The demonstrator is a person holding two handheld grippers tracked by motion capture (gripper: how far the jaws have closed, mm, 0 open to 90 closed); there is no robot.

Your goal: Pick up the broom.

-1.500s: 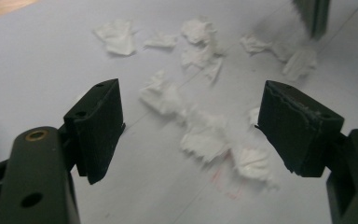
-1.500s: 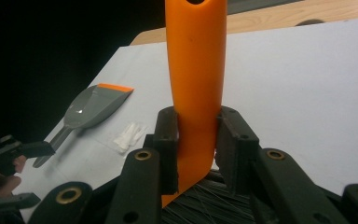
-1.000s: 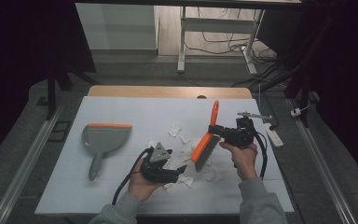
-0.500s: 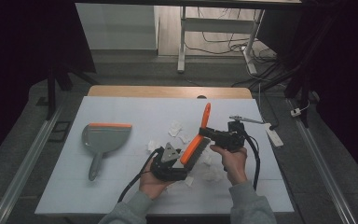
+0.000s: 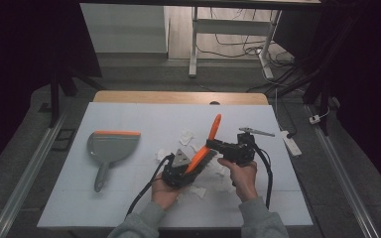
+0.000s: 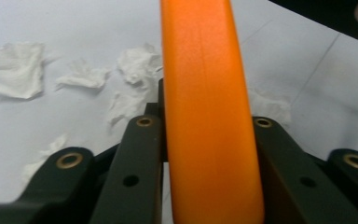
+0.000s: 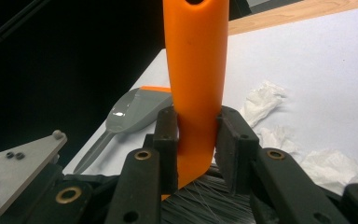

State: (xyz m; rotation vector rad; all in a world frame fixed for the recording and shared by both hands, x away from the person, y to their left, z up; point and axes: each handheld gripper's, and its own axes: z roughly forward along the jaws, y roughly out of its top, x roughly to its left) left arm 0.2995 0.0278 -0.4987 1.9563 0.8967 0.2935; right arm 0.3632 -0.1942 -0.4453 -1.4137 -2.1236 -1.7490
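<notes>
Orange brush (image 5: 206, 146) stood tilted near the table's (image 5: 129, 208) centre, handle toward one o'clock, clamped by both tools: the right gripper (image 5: 217, 145) pinched its handle, and the left gripper (image 5: 191, 166) had just closed on it lower down. Torn tissue scraps (image 5: 186, 136) lay around; a grey dustpan (image 5: 110, 148) sat at nine o'clock.

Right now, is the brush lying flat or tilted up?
Tilted up: the brush slants, handle end raised above the table, clamped by both grippers.

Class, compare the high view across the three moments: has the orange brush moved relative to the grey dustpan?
Yes. The orange brush has shifted left, toward the unmoved grey dustpan, and now sits clamped in both the left gripper and the right gripper.
</notes>
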